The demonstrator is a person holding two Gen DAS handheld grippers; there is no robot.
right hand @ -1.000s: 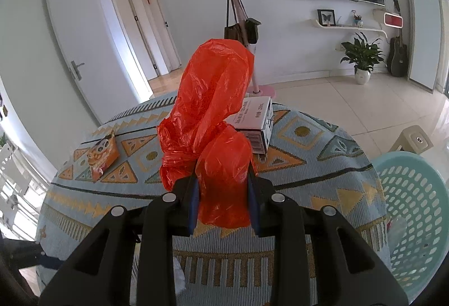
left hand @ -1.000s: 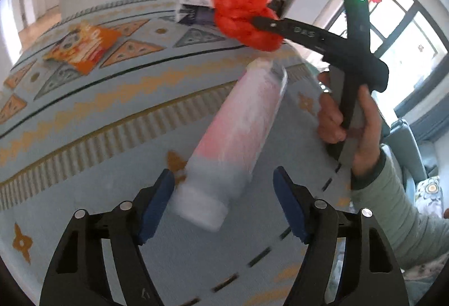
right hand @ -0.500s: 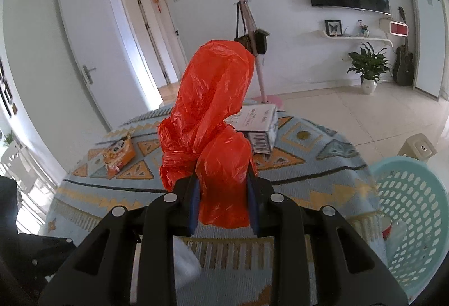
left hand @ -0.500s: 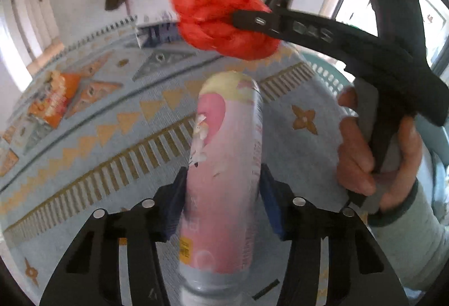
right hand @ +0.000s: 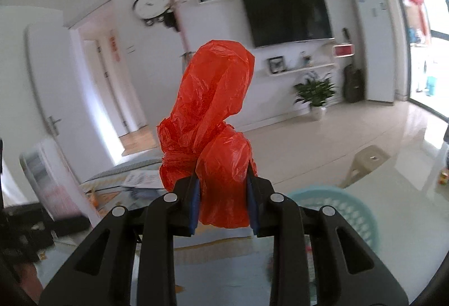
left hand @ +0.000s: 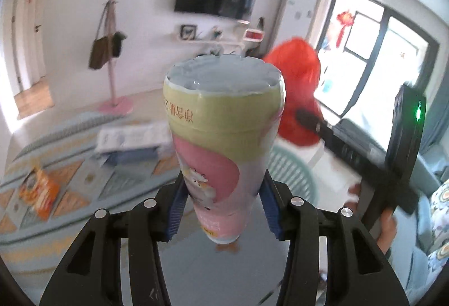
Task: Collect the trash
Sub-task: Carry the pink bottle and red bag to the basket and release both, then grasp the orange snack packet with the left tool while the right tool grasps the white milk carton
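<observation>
1. The left tool (left hand: 223,203) grips a pink-and-yellow bottle (left hand: 224,135) at frame centre, long axis running up and away, base end farthest.
2. The right tool (right hand: 223,203) is clenched on a crumpled red bag (right hand: 209,121), standing upward.
3. A second ago the bottle lay loose and slanted between wider jaws; the teal basket (right hand: 353,210) sits lower right.

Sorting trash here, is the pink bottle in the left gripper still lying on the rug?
No. The pink bottle is off the rug, clamped in the left gripper, base toward the camera.
</observation>
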